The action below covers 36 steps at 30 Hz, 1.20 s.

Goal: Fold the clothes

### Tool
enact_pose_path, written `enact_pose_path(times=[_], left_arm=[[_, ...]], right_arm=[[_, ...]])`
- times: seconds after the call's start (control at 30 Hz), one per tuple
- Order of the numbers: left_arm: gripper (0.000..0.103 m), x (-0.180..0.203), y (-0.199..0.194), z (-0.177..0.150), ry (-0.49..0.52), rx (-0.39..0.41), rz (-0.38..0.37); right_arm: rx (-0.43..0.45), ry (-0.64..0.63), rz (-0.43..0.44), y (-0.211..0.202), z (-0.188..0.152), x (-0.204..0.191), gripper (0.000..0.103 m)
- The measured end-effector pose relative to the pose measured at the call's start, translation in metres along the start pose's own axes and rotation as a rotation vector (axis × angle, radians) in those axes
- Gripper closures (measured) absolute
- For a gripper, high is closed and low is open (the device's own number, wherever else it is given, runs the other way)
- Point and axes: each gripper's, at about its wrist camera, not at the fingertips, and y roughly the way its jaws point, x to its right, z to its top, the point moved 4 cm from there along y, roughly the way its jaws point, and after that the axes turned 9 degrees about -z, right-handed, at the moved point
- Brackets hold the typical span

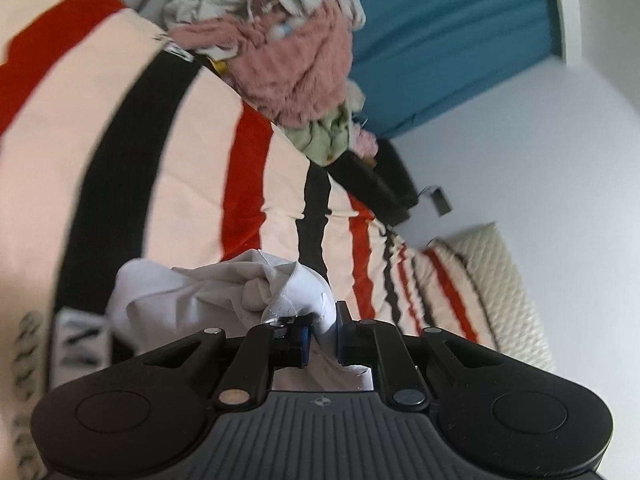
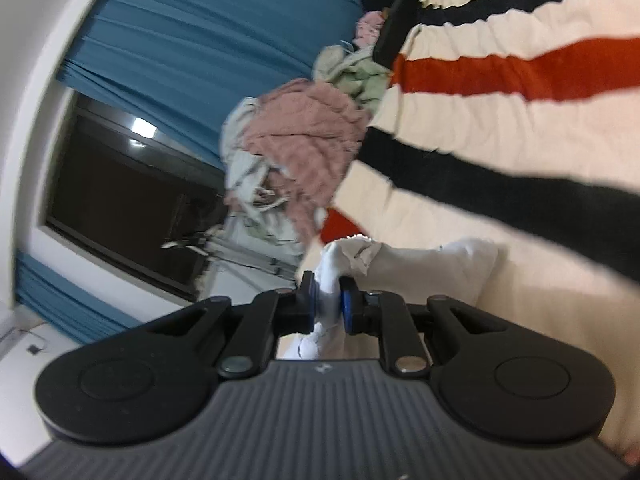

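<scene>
White cloth sits pinched between the blue pads of both grippers: in the left wrist view the left gripper (image 1: 320,334) has its jaws drawn narrow on a fold of the white garment (image 1: 208,296), which bunches up just ahead of the fingertips and spills off to the left of them, and in the right wrist view the right gripper (image 2: 329,304) clamps another bunched edge of the same white garment (image 2: 420,272), with the rest trailing away to the right of the pads. The fabric looks thin and pale, heavily creased and gathered where it is gripped (a hemmed or stitched edge shows near the pads in both views), and some of it hangs down between the fingers toward the camera. It is held above a cream bedcover (image 1: 192,160) crossed by red and black stripes. Farther off on that bedcover lies a heap of other clothes (image 1: 288,68), pink fuzzy fabric on top with pale green and off-white pieces around it, before a blue curtain (image 1: 448,40).
</scene>
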Motion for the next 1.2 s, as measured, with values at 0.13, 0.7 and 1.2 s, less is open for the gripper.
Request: enact_pose_path(times=[0.13,0.7,1.2], left_arm=[[0.091,0.028,0.071,0.043,0.081,-0.006,0.016],[0.091,-0.04,0.283,0.065,0.439,-0.1,0.2],[0.055,0.074,0.149,0.038,0.615,-0.063,0.185]], right_arm=[[-0.036,0.058,0.001,0.052,0.062,0.008,0.086],[0.046,-0.138,-0.115,0.205,0.14,0.056,0.087],[-0.029,-0.233,-0.271,0.116,0.084,0.021,0.085]])
